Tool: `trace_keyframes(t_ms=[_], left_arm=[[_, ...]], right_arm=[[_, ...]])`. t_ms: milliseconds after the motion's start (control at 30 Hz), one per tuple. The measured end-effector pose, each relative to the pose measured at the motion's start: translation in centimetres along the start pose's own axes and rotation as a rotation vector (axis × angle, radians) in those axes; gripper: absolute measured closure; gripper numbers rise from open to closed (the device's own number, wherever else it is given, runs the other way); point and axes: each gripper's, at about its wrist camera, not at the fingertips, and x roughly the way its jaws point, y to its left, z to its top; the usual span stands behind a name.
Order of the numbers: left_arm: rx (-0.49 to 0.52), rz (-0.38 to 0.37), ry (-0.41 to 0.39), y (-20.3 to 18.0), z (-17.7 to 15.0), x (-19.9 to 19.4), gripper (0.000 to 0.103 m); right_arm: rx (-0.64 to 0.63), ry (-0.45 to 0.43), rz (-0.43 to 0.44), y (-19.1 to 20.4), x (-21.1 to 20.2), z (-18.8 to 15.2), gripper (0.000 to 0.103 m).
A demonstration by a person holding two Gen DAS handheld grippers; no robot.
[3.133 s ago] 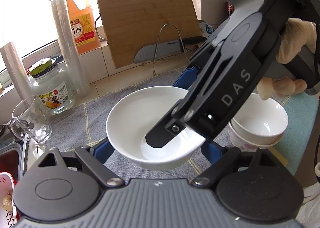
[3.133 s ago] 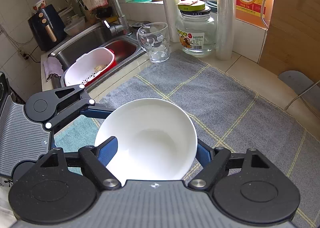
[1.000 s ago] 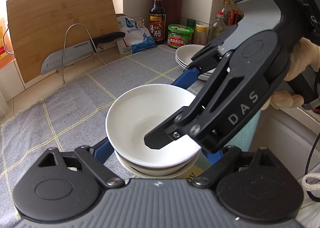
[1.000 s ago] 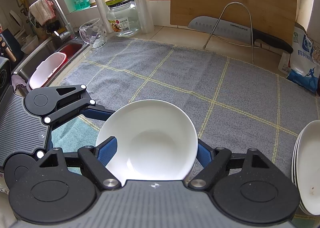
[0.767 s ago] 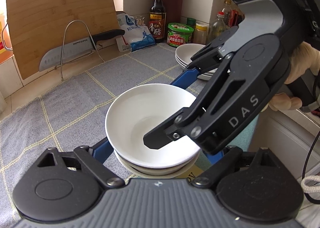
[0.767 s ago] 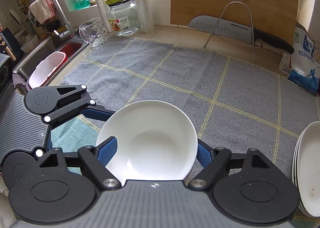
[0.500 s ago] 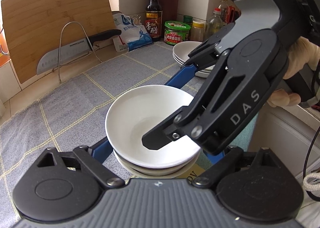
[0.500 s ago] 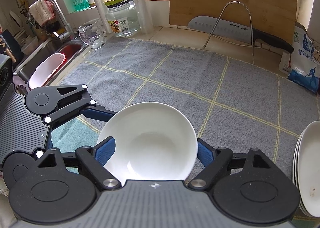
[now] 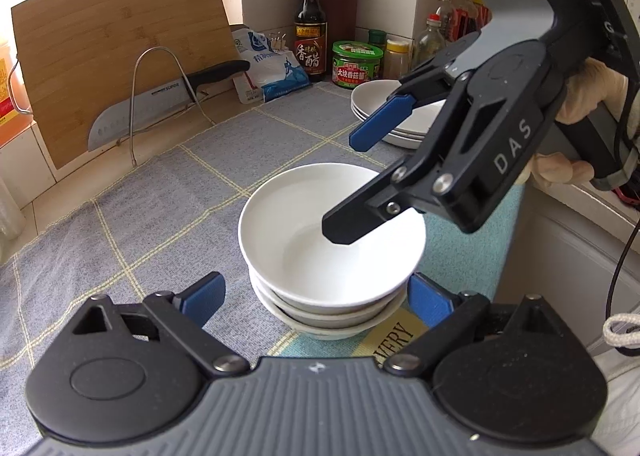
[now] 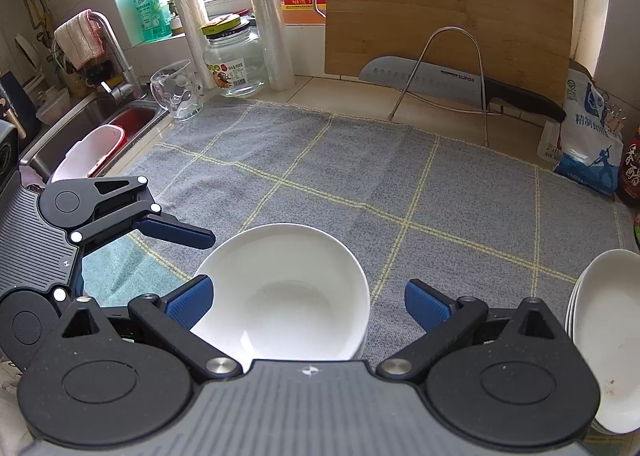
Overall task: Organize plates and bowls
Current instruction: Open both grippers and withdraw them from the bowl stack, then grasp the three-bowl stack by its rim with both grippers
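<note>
Here the left gripper (image 9: pixel 316 292) has its jaws apart, flanking the white bowl (image 9: pixel 332 232) nested atop the bowl stack (image 9: pixel 328 316) on the tabletop; the right gripper (image 10: pixel 306 302) is likewise spread. Stacking looks finished; next, withdraw both.

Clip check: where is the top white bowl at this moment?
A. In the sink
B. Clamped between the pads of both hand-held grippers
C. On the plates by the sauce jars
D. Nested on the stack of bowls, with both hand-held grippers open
D: the top white bowl sits on the stack of bowls, while the left hand-held gripper and right hand-held gripper stand open, pads off its rim.
</note>
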Motion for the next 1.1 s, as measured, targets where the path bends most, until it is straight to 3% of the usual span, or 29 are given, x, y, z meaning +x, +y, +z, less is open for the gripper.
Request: trace_keyframes(t_ms=[367, 567, 767, 1100], left_arm=[[-0.033, 0.022, -0.056, 1.8, -1.1, -2.0, 0.005], [-0.024, 0.020, -0.087, 3.0, -1.9, -2.4, 0.005], [-0.010, -0.042, -0.058, 3.3, -3.0, -1.8, 0.005], [0.066, 0.047, 0.056, 0.6, -4.1, 2.2, 0.005]], right_arm=[[0.003, -0.028, -0.074, -0.2, -1.5, -0.2, 0.000], [-0.061, -0.049, -0.118, 1.5, -2.3, -0.5, 0.000], [-0.157, -0.057, -0.077, 2.8, -3.6, -2.5, 0.000], [-0.297, 0.046, -0.059, 0.4, -0.6, -6.4, 0.000]])
